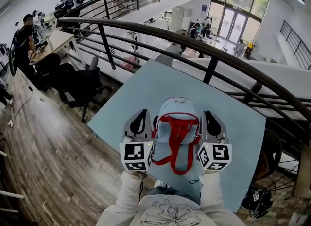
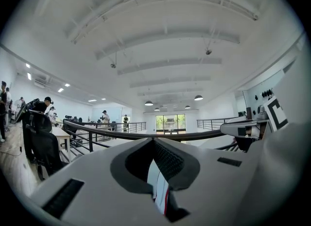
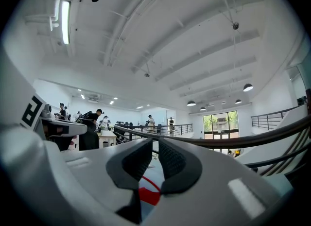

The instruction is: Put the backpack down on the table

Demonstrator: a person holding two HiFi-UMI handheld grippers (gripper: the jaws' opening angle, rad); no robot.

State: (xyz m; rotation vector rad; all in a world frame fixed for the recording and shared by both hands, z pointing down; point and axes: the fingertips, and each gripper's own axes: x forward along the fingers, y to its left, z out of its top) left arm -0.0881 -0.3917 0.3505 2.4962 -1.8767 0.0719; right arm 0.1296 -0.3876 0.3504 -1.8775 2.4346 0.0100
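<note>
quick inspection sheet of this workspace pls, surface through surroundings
surface: light blue table, bare around the bag
job's things: pale blue backpack with red straps, between both tools; resting or held up, cannot tell
clutter: nothing seen
grippers: left tool and right tool both shut on backpack
cables: thin cord hanging below left tool
surroundings: black railing past the table, office chairs, a person at a desk, wood floor

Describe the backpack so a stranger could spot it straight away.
Find the pale blue table just inside the curved black railing. At its near end, between the left gripper and right gripper, is the backpack: pale blue like the table, but the only thing with bright red straps.
</note>
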